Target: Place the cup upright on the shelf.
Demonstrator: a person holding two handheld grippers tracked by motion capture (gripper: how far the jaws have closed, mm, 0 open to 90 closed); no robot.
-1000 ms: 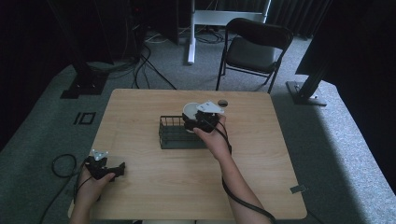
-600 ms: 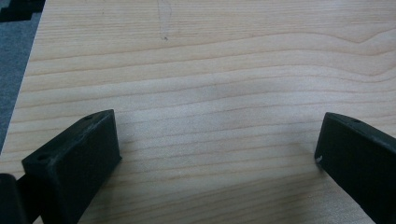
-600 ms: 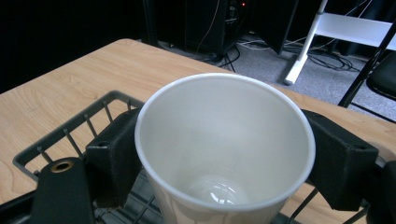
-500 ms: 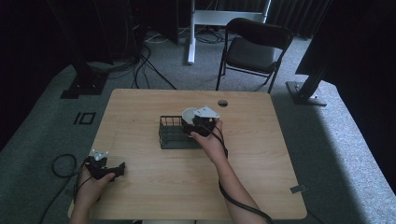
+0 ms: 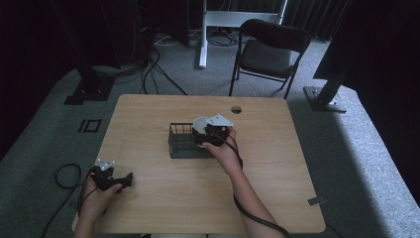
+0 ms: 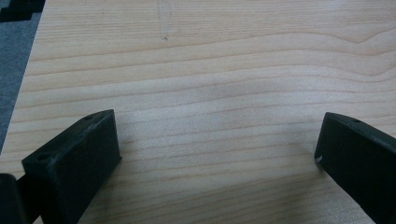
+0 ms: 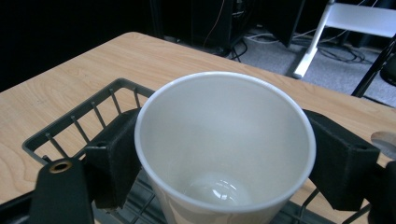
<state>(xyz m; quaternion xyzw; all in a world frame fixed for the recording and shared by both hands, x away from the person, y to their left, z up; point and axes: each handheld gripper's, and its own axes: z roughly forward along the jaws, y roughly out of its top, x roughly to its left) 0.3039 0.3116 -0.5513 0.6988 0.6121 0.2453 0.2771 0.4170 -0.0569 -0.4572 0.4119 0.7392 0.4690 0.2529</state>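
Note:
My right gripper is shut on a white paper cup, its jaws pressing the cup's two sides. The cup is empty and upright, held over the right end of a dark wire basket at the table's middle. The basket's rim runs behind and left of the cup in the right gripper view. My left gripper rests near the table's front left corner, open, with only bare wood between its jaws.
The wooden table has a round cable hole near its back edge. A black folding chair stands behind the table. Cables and stand bases lie on the grey carpet at the back left.
My right gripper has carried the cup left and down a little, from the basket's right side to over its right end. The left gripper has stayed put.

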